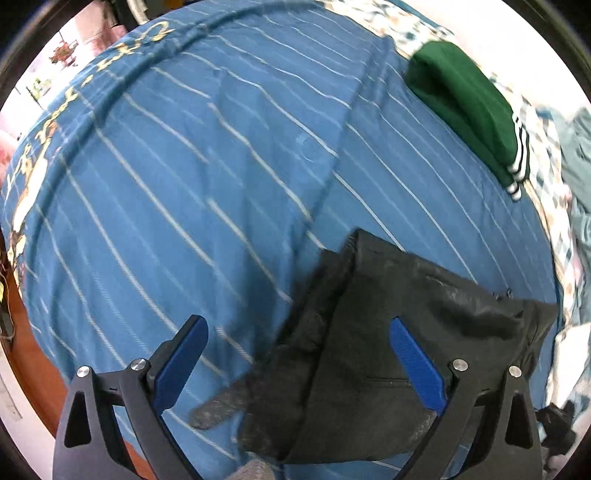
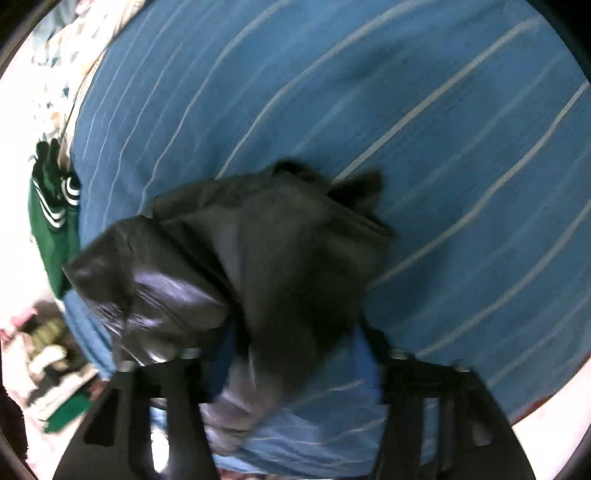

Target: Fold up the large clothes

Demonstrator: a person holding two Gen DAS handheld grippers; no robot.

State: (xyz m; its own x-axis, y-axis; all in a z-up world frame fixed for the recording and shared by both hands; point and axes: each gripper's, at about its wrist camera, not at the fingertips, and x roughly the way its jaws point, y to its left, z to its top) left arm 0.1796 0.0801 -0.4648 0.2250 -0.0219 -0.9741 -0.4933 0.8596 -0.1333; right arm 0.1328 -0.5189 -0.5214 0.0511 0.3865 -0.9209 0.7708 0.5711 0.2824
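My left claw (image 1: pixel 297 363) was wide open, blue pads (image 1: pixel 181 362) spread and nothing between them, hovering over the near edge of the bed. Right pad sat over the dark garment (image 1: pixel 391 332), left pad over bare blue striped bedspread (image 1: pixel 184 166). The garment lay below and to the right of the claw centre, a roughly folded black bundle with a pocket slit showing and a grey strap or tab (image 1: pixel 221 404) sticking out toward the left finger. Its long fold edge ran from near the claw up and away. My right claw (image 2: pixel 295 365) was much closer to the cloth: the dark garment (image 2: pixel 258 258) was bunched right at the fingers, with a shiny fold draped toward the left finger. That view was motion-blurred and the cloth hid the pads, so I couldn't tell how far the fingers were apart or whether they were gripping. Judgement: the right hand was nearer and better placed for the next fold; the left would need to shift right to catch an edge. Further out, a folded green garment (image 1: pixel 469 110) with white stripes lay at the far side of the bedspread, well apart from the dark one, on a patterned sheet (image 1: pixel 399 22). Risk: slick fabric could slip from the pinch.
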